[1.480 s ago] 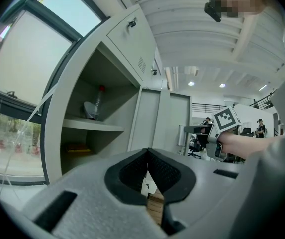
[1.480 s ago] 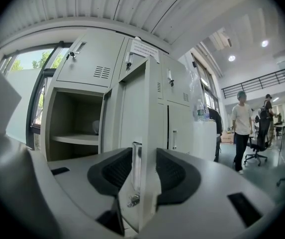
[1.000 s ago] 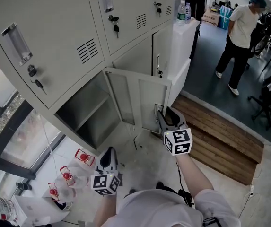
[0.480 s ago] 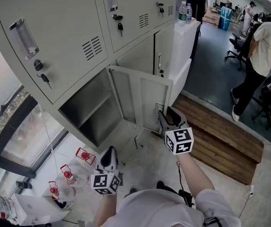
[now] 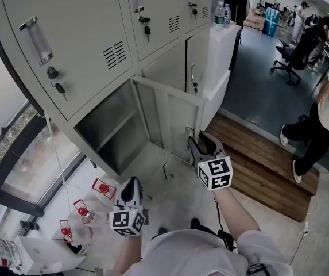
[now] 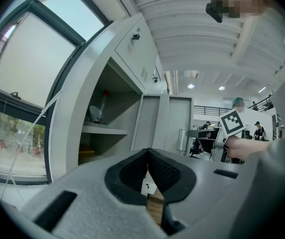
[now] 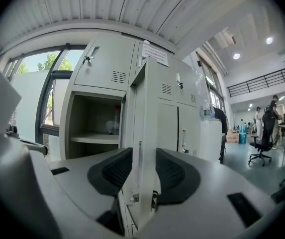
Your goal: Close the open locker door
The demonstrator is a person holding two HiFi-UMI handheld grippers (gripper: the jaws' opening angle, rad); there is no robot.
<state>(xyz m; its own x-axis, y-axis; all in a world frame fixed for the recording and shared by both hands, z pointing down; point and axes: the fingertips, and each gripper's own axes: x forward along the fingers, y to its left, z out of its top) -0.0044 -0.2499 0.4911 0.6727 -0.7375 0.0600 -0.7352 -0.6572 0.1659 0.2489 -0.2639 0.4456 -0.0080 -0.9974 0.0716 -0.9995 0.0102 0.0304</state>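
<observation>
The grey locker bank has one lower compartment [image 5: 109, 131] standing open, its door [image 5: 173, 119] swung out towards me. My right gripper [image 5: 201, 138] is at the door's free edge near the latch. In the right gripper view the door edge [image 7: 149, 108] runs up between the two pads, and my right gripper [image 7: 142, 171] is shut on it. A bottle [image 7: 114, 126] stands on the shelf inside. My left gripper [image 5: 131, 183] hangs low over the floor, apart from the locker. Seen from its own camera, my left gripper [image 6: 147, 163] is shut with nothing in it.
Several small red-topped objects [image 5: 102, 188] lie on the floor at lower left. A wooden platform [image 5: 267, 165] lies to the right of the door. A person [image 5: 325, 119] stands at the right edge. A white cabinet [image 5: 224, 45] carrying bottles adjoins the lockers. A window [image 5: 15, 148] is at left.
The person in the background has walked off to the right. My right gripper has stayed on the door edge, and the door and left gripper have barely moved.
</observation>
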